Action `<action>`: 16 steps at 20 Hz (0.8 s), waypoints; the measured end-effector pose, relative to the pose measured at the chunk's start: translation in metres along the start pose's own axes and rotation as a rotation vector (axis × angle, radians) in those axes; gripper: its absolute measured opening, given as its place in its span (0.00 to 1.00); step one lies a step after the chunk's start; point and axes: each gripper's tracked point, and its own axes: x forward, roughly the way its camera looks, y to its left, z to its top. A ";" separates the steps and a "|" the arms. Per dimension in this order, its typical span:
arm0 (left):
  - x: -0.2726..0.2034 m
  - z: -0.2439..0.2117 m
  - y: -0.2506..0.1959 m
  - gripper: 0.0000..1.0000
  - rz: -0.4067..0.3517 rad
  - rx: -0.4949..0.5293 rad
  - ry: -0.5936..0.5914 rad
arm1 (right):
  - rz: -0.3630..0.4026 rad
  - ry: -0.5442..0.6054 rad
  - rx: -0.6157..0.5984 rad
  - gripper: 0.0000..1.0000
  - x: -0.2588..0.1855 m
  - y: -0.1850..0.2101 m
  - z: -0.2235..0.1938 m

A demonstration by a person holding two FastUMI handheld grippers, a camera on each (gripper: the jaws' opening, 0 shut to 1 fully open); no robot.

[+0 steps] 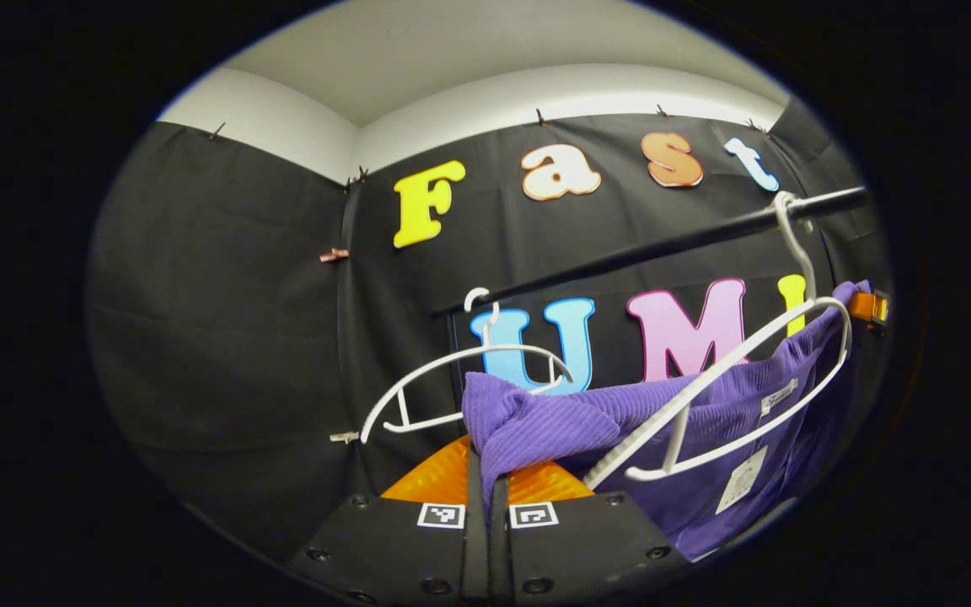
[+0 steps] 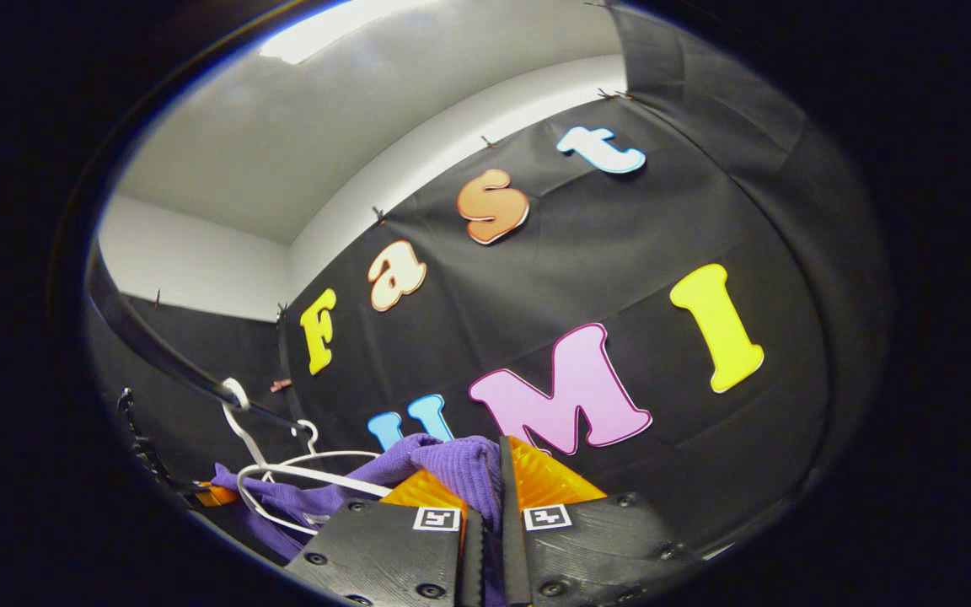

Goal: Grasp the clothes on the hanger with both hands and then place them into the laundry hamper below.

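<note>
- left tool [image 1: 487, 472]: fingers closed together on a bunched fold of the purple garment [image 1: 553, 421], cloth pinched between them.
- right tool [image 2: 492, 485]: fingers closed on another purple fold, cloth showing between them.
- the garment stretches between the two tools, draped across a tilted white hanger [image 1: 738, 379] hooked on the black rail [image 1: 662, 244].
- a second white hanger [image 1: 452, 379] hangs bare, farther along the rail.

Black cloth wall [image 1: 224, 337], white ceiling [image 2: 300, 143], black rail [image 1: 662, 244]
</note>
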 end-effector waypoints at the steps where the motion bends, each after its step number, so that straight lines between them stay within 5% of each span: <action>1: 0.003 -0.010 -0.003 0.05 -0.012 -0.013 0.018 | -0.002 0.007 -0.014 0.13 0.002 0.000 -0.003; 10: -0.013 -0.115 -0.072 0.05 -0.136 -0.110 0.254 | -0.150 0.151 -0.042 0.13 -0.019 -0.054 -0.061; 16: -0.057 -0.153 -0.153 0.05 -0.314 -0.140 0.389 | -0.220 0.326 -0.028 0.12 -0.059 -0.076 -0.131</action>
